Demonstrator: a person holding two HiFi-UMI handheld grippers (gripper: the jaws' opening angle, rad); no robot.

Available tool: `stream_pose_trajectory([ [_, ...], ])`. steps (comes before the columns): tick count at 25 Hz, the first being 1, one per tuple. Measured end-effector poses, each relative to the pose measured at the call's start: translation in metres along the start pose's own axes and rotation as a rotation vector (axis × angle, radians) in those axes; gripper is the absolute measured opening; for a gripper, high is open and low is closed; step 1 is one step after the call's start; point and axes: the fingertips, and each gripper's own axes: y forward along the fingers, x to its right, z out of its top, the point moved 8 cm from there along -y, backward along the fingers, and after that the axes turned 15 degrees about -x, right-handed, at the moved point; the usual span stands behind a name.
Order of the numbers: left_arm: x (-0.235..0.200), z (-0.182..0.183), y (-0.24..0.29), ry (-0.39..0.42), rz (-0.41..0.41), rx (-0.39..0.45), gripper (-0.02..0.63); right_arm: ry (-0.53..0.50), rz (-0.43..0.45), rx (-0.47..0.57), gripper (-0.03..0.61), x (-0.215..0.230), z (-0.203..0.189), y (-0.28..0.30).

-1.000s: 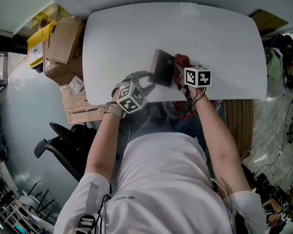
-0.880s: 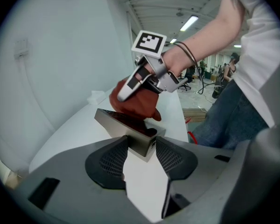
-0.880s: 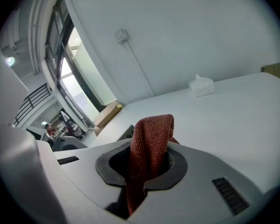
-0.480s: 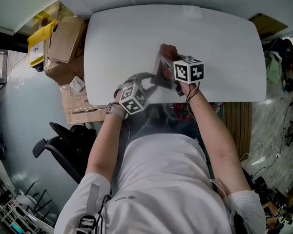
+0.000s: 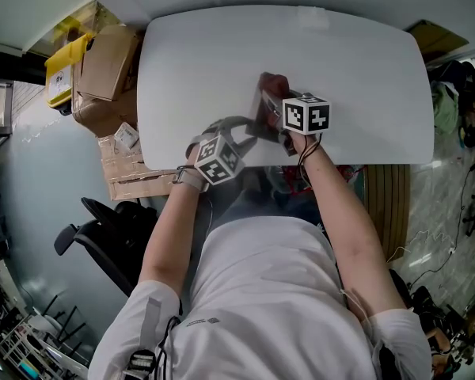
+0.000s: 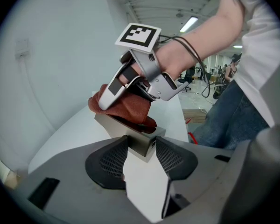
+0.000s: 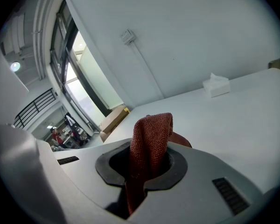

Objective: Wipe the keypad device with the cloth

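The head view looks steeply down from above the person onto the white tabletop (image 5: 222, 62), with both arms reaching in from its near edge. The left gripper view rides close behind its own fingers (image 6: 105, 160) and faces right, across the keypad device (image 6: 130, 134) to the right gripper (image 6: 109, 99) and the cloth (image 6: 128, 110). The right gripper view sits low behind that same cloth, facing the far wall (image 7: 186, 36) and left-hand windows (image 7: 79, 78).
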Motion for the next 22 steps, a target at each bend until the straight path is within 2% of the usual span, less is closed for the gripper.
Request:
stream_pose_trajectory([
  [7, 0.000, 0.000, 0.000, -0.003, 0.001, 0.004, 0.176, 0.043, -0.034, 0.009, 0.054, 0.015, -0.009, -0.001],
  [15, 0.001, 0.000, 0.000, -0.007, -0.001, 0.006, 0.176, 0.100, -0.158, -0.057, 0.054, 0.055, -0.039, -0.005],
  [18, 0.000, 0.000, 0.001, -0.006, -0.003, 0.008, 0.176, 0.144, -0.155, -0.045, 0.054, 0.063, -0.047, -0.006],
  [22, 0.000, 0.000, 0.000, -0.009, -0.005, 0.011, 0.178, 0.143, -0.157, -0.039, 0.054, 0.063, -0.046, -0.006],
])
